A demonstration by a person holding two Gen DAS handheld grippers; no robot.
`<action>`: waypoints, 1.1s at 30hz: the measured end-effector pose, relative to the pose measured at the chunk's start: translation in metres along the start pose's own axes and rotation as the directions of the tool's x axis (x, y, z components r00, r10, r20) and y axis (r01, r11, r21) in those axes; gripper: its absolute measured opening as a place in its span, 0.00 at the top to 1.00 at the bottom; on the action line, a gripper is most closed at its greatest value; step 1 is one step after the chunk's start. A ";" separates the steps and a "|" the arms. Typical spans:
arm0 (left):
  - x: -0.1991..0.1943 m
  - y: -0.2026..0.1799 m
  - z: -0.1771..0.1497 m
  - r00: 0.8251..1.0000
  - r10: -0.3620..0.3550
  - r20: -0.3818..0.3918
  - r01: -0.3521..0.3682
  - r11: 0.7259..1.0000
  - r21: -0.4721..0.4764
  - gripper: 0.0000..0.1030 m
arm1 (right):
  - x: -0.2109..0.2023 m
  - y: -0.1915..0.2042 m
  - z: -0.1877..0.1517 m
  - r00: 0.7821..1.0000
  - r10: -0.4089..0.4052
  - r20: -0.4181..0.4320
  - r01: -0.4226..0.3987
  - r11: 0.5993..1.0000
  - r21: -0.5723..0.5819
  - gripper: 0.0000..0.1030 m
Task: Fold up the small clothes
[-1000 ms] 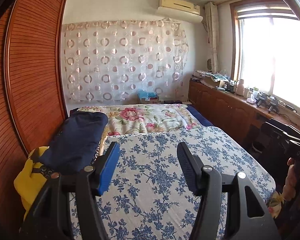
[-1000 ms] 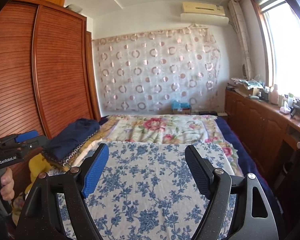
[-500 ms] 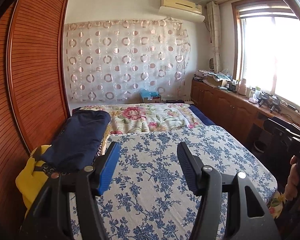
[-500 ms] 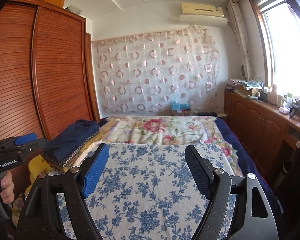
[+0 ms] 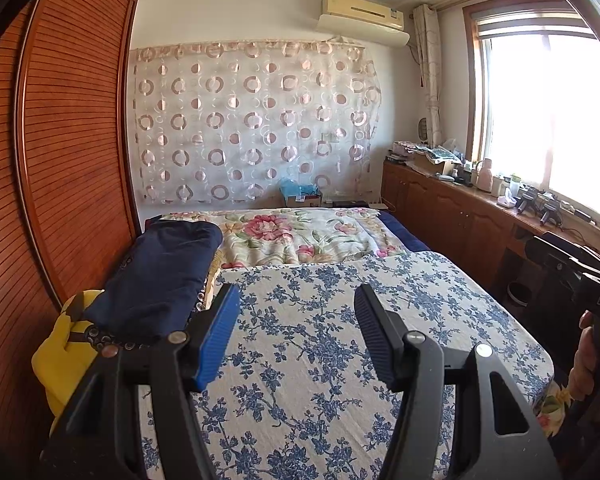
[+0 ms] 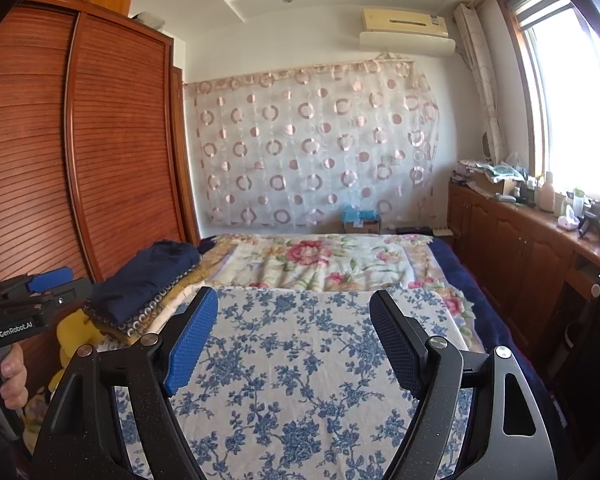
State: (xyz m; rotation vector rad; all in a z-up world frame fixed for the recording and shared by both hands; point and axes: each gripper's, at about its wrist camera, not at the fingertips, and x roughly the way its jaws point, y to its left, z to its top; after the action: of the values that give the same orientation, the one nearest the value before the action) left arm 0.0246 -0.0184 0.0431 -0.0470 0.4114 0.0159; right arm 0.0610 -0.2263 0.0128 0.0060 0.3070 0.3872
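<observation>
While both grippers gape empty, navy clothes (image 5: 156, 276) lie bedside.

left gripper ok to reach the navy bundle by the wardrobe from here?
Probably yes. The left gripper is open and empty, and the navy bundle lies just ahead to its left on the bed edge, nothing between.

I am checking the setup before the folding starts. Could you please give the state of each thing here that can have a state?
left gripper: open, empty, above the bed.
right gripper: open, empty, above the bed.
blue-flowered cloth: spread flat on the bed.
navy garment: folded, on a pile beside the wardrobe.
wardrobe doors: shut.
window curtain: drawn aside.
</observation>
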 end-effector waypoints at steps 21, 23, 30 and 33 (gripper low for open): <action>-0.006 -0.002 0.003 1.000 0.013 0.019 -0.014 1.000 0.007 0.42 | -0.003 0.001 0.004 1.000 -0.011 0.005 0.011 1.000 -0.002 0.22; -0.006 -0.002 0.003 1.000 0.012 0.019 -0.012 1.000 0.007 0.42 | -0.004 0.002 0.005 1.000 -0.012 0.006 0.012 1.000 -0.002 0.22; -0.007 -0.002 0.003 1.000 0.012 0.019 -0.012 1.000 0.007 0.42 | -0.003 0.002 0.006 1.000 -0.011 0.006 0.011 1.000 -0.002 0.22; -0.007 -0.003 0.003 1.000 0.020 0.023 -0.020 1.000 0.010 0.42 | -0.003 0.003 0.007 1.000 -0.012 0.007 0.012 1.000 -0.003 0.22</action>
State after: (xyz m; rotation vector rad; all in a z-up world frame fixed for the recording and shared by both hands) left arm 0.0190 -0.0209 0.0485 -0.0331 0.3889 0.0340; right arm 0.0595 -0.2246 0.0203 0.0026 0.2994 0.3756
